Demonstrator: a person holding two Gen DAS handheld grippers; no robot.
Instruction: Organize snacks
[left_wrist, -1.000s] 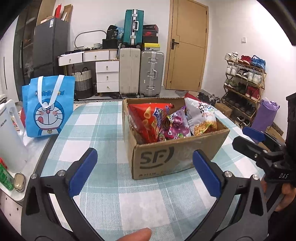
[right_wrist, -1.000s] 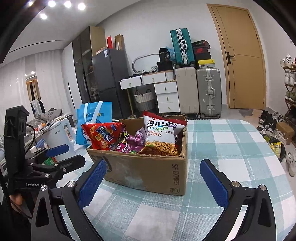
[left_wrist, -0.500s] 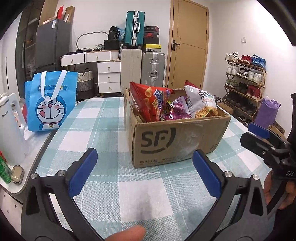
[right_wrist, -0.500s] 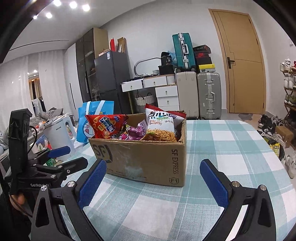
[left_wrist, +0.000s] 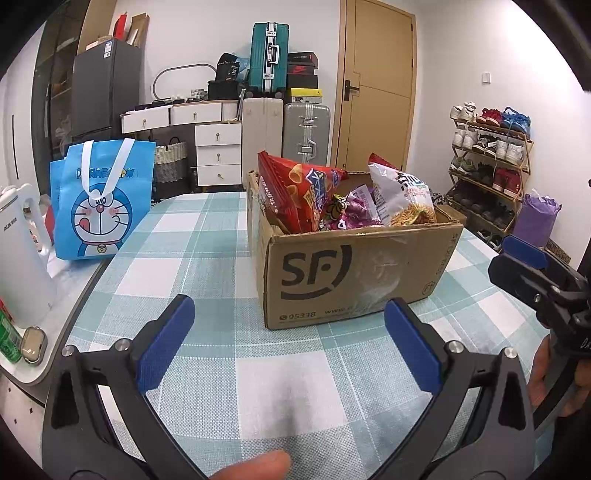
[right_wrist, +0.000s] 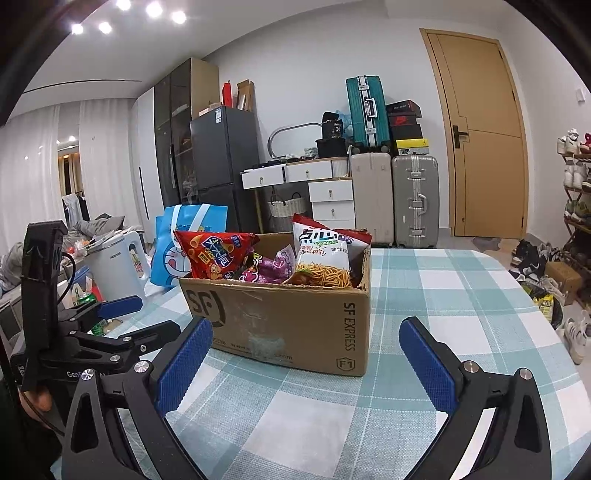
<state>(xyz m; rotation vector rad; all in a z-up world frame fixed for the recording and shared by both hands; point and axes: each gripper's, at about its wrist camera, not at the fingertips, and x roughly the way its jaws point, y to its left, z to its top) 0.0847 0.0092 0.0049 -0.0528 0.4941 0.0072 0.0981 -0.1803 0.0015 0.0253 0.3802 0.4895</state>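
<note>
Cardboard box (left_wrist: 354, 273) sits on the checked tablecloth (left_wrist: 207, 280), near the middle of the table, open at the top. Snack bags stand packed inside it: a red bag (left_wrist: 299, 192) at one end, a small purple bag (left_wrist: 354, 210) in the middle, a white noodle-snack bag (left_wrist: 402, 199) at the other end. A further red bag edge shows behind the white one; what it is I cannot tell.

No loose snacks on the cloth around the box, in either view. So the snacks lie gathered in the box. That would fit a tidy-up that has ended there, or bags waiting to be lifted out and sorted elsewhere. The scene does not settle which.

Left gripper (left_wrist: 288, 347) hangs low over the table on the near side of the box, fingers spread wide, nothing between them. Right gripper (right_wrist: 306, 365) likewise, fingers spread, empty, facing the box's corner.

Bags look puffy, crinkly, light. Red one leans out over the box rim. Box front is scuffed and taped.

Blue cartoon tote bag (left_wrist: 99, 199) stands upright off to the side, beside a white kettle (left_wrist: 22, 258).
</note>
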